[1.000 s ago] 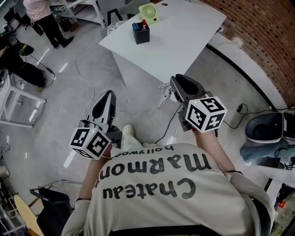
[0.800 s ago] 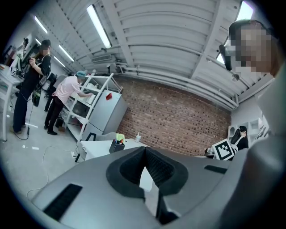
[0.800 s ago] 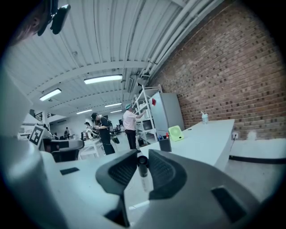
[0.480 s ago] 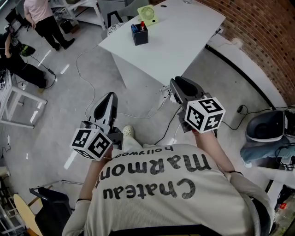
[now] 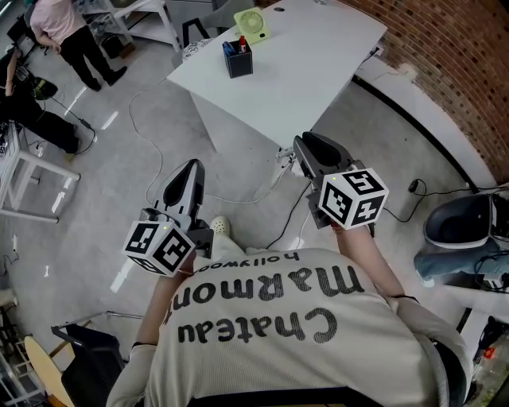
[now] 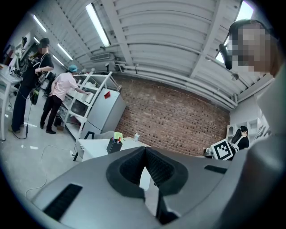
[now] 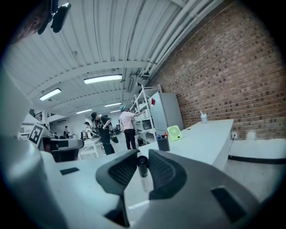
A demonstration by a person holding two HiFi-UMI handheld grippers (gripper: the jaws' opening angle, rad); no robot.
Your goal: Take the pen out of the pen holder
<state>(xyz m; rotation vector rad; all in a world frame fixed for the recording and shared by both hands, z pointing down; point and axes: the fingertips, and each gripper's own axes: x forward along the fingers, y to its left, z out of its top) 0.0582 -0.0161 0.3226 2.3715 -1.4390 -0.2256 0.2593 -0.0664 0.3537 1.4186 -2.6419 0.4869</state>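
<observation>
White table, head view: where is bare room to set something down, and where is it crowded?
The table is bare from the pen holder across to the brick-wall side and down to its near corner. It is crowded at its left edge, where the pen holder and green fan stand close together.

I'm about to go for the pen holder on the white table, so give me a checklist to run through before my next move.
1. Is the right gripper free? Not ok: it is shut on a pen.
2. Is the left gripper free? Ok: jaws together, nothing between them.
3. Is the pen holder upright on the table? Ok.
4. Are there pens in the holder? Ok: red and blue tops stick out.
5. Is the holder within reach? Not ok: the table stands well ahead of both grippers.
6. Is the way there clear? Not ok: a cable lies across it.
</observation>
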